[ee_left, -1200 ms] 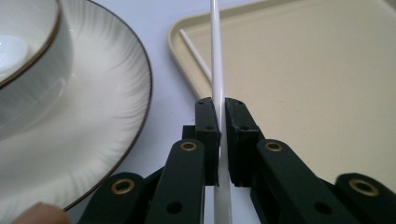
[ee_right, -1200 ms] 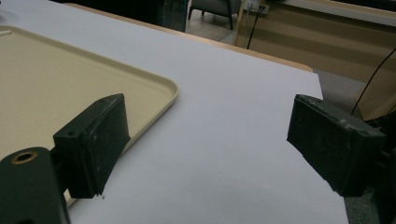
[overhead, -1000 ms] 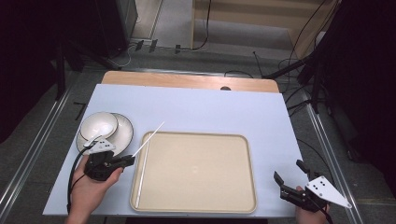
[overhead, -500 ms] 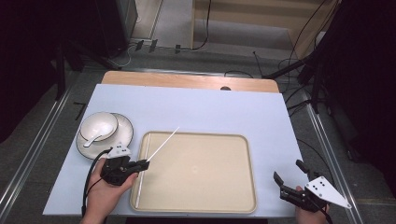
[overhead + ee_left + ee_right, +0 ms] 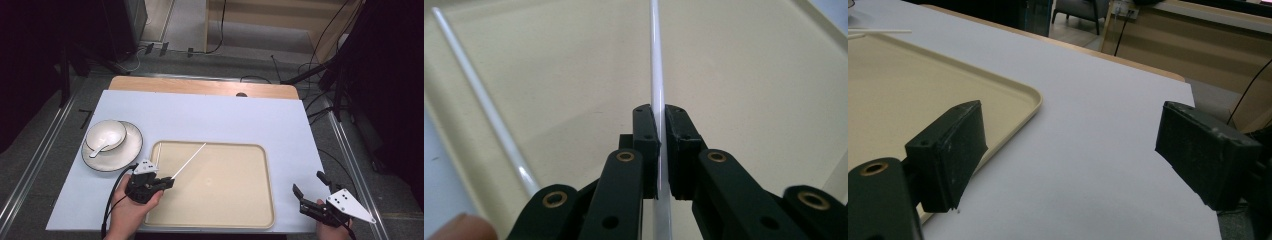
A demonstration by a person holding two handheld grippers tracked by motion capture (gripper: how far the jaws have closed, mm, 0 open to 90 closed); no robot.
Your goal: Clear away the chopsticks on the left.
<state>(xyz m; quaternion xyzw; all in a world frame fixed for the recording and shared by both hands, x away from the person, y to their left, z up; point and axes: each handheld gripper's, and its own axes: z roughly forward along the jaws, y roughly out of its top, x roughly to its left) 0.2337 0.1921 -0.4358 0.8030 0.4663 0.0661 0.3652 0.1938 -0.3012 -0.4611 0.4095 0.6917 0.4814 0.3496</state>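
left gripper view has the left gripper [image 5: 659, 150] clamped on a thin white plastic chopstick [image 5: 655, 60] over the beige rectangular plastic tray [image 5: 235, 220]. it should lower level beside the second white chopstick [image 5: 479, 107] before releasing. right gripper [image 5: 1068, 155] gapes empty off the tray's corner.

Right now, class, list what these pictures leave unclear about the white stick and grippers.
1. High view: white stick too thin to count as one or two.
2. Left gripper view: its far end, cut off by the top edge; its gripped stretch, hidden by the left gripper's fingers.
3. High view: the right gripper's hand, cut by the bottom edge.
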